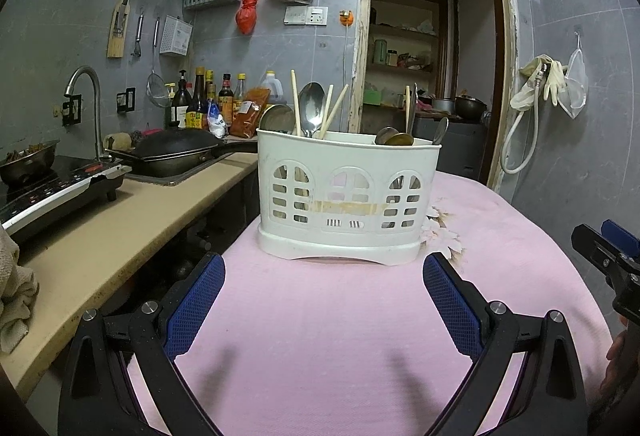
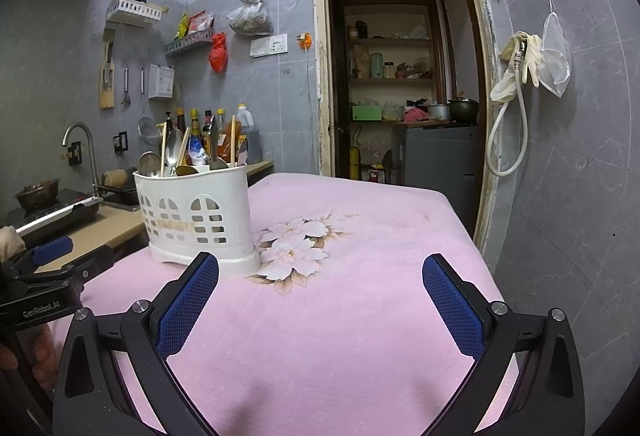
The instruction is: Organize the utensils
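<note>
A white plastic utensil caddy [image 1: 344,196] stands upright on the pink cloth [image 1: 320,316]. It holds metal spoons [image 1: 314,108] and wooden chopsticks [image 1: 296,102] standing in its compartments. My left gripper [image 1: 324,268] is open and empty, just in front of the caddy. My right gripper [image 2: 320,268] is open and empty, to the right of the caddy [image 2: 196,212], over the flower print [image 2: 296,248]. The right gripper also shows at the right edge of the left wrist view [image 1: 608,256]. The left gripper shows at the left edge of the right wrist view [image 2: 52,256].
A beige counter [image 1: 120,232] runs along the left with an induction cooker [image 1: 52,192], a black wok [image 1: 176,152] in the sink, a faucet [image 1: 86,84] and sauce bottles [image 1: 208,100]. An open doorway [image 1: 428,76] lies behind. A hose [image 2: 508,132] hangs on the right wall.
</note>
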